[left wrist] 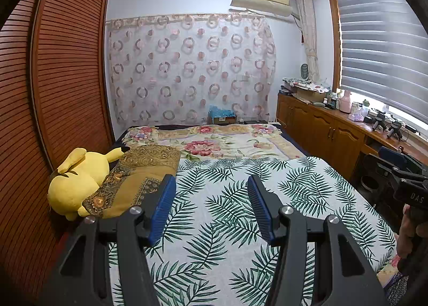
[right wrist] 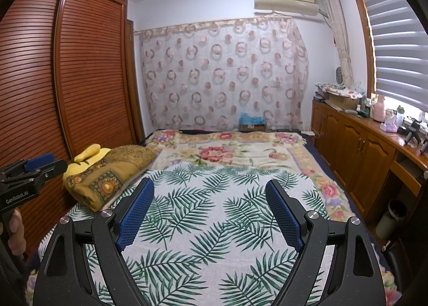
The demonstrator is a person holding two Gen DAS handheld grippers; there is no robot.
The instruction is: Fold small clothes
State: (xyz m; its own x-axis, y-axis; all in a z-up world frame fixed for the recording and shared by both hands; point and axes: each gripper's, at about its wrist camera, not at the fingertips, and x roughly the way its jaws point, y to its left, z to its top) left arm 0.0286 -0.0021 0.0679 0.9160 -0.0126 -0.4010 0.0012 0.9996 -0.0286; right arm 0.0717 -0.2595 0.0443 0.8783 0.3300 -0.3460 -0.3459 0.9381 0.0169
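Both of your tools are spread wide and hold nothing: the left tool and the right tool hang over the leaf-print cloth, which lies flat on the bed ahead of them. No small garment shows, folded or loose, so the scene fits either clothes yet to come or already put away

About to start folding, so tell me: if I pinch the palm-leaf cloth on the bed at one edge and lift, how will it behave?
The palm-leaf cloth lies flat and follows the bed's contour, so it is probably thin and floppy and would sag from a single pinch. It looks light, so it may slide over the floral blanket underneath. Both the left gripper and right gripper are open above it.
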